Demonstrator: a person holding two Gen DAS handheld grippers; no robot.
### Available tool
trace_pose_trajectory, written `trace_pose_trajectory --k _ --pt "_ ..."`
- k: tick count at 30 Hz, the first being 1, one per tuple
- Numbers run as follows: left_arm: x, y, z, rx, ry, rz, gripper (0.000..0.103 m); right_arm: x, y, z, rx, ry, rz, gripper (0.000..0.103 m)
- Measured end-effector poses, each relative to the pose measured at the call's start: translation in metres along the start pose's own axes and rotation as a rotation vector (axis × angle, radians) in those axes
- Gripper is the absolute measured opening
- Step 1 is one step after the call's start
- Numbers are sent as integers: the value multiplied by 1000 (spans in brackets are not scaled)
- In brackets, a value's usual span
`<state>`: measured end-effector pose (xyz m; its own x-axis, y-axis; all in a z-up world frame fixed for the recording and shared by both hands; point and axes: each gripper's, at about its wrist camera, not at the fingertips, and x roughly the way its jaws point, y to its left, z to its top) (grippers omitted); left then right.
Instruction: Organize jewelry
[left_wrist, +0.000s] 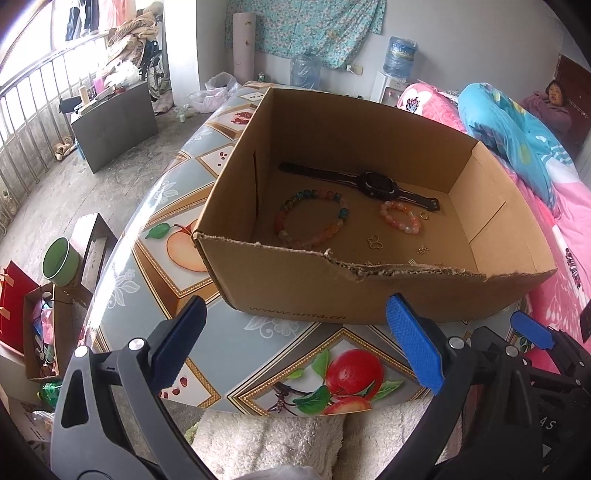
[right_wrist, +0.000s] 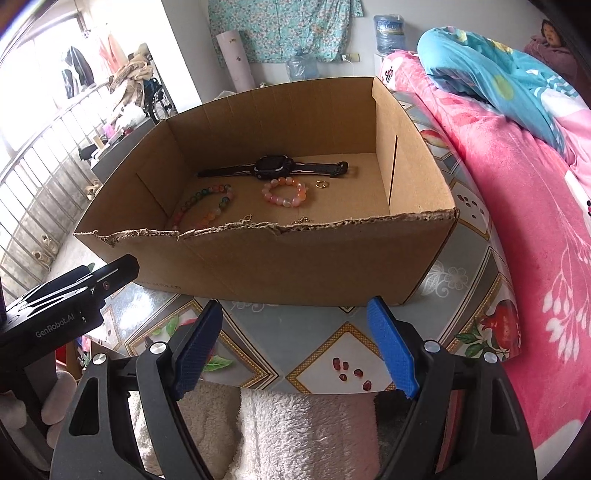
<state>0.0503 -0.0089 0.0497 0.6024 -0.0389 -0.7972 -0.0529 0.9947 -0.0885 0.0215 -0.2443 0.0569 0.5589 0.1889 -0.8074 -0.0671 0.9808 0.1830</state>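
An open cardboard box (left_wrist: 295, 280) (right_wrist: 295, 258) stands on the fruit-print table. Inside lie a black watch (left_wrist: 373, 183) (right_wrist: 271, 166), a large multicolour bead bracelet (left_wrist: 310, 218) (right_wrist: 201, 206), a small pink bead bracelet (left_wrist: 400, 218) (right_wrist: 284, 192), a gold ring (left_wrist: 424, 216) (right_wrist: 321, 183) and small gold charms (left_wrist: 375, 240). My left gripper (left_wrist: 299, 343) is open and empty, in front of the box's near wall. My right gripper (right_wrist: 295, 347) is open and empty, also in front of the box. Its fingers (left_wrist: 532, 330) show at the right of the left wrist view.
A bed with a pink quilt (right_wrist: 517, 221) and blue bedding (left_wrist: 509, 125) lies right of the table (left_wrist: 303, 339). A person (left_wrist: 552, 109) sits at the back right. A fluffy white cloth (right_wrist: 295, 432) lies below the grippers. A railing (left_wrist: 33, 122) and clutter are at left.
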Motion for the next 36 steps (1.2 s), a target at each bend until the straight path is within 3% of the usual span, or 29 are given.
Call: trace_pose_trajectory --k 36 --pt "14 2 -10 2 49 -9 94 -1 13 6 -10 0 -4 79"
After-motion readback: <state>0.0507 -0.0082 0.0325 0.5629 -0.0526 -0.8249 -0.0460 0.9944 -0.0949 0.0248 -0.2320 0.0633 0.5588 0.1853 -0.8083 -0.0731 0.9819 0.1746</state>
